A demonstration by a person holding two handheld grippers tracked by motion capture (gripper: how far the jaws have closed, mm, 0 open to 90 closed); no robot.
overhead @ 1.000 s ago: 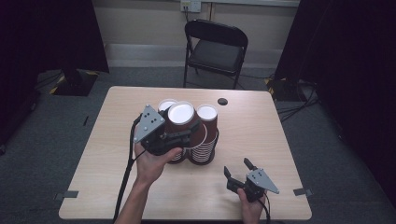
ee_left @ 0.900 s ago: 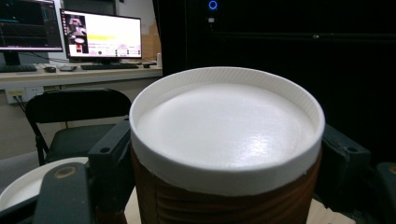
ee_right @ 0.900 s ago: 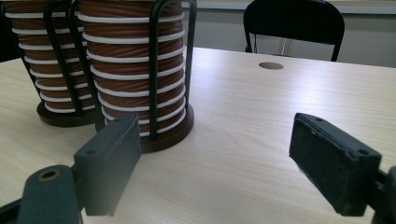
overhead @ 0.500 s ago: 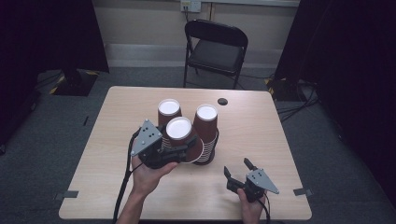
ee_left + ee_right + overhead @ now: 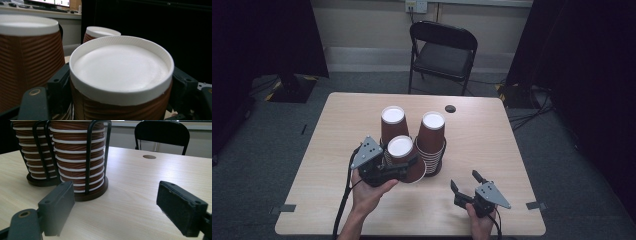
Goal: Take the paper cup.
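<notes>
Left gripper (image 5: 398,169) clamps upturned brown ribbed paper cup (image 5: 404,156) beside two rack-held cup stacks (image 5: 431,145) | right gripper (image 5: 467,184) wide open, empty, resting on table (image 5: 492,135) | step, likely: cup lifted clear | next: place it down.

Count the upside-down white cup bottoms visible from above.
3: back-left brown ribbed paper cup stack, back-right stack, and the front cup in the left hand-held gripper. Nested cups beneath are uncountable.

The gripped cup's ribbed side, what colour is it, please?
Brown cup, white base; clearest in the left gripper view.
</notes>
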